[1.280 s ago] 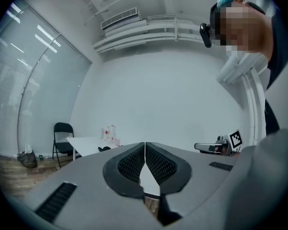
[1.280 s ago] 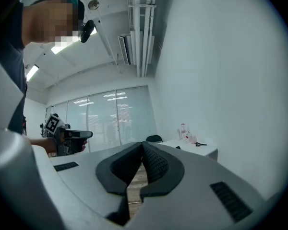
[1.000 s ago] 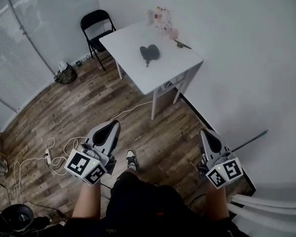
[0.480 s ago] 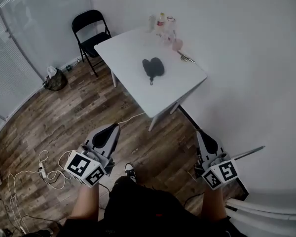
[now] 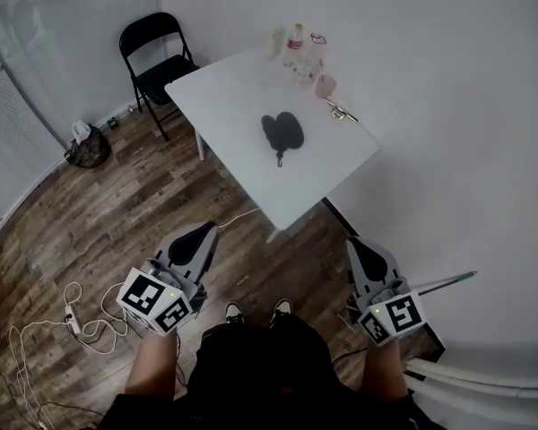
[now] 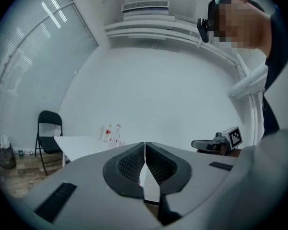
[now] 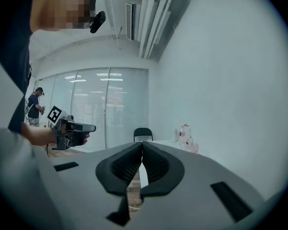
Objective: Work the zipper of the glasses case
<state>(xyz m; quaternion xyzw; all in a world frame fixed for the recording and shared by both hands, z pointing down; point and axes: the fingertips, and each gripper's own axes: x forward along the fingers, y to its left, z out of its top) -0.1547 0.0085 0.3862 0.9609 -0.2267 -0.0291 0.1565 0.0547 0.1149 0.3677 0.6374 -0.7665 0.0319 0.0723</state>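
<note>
Glasses case (image 5: 282,133) on white table (image 5: 224,106)

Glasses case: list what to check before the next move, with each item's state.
1. Glasses case lies on the table, in plain view: ok.
2. Left gripper has its fingers together with nothing between them: ok.
3. Right gripper has its fingers together with nothing between them: ok.
4. Grippers close enough to the case: not ok. Both hang over the floor, short of the table.
5. Zipper open or closed: cannot tell, the case is too small in the head view.
6. Room around the case: ok. The bottles stand at the far edge, apart from it.
</note>
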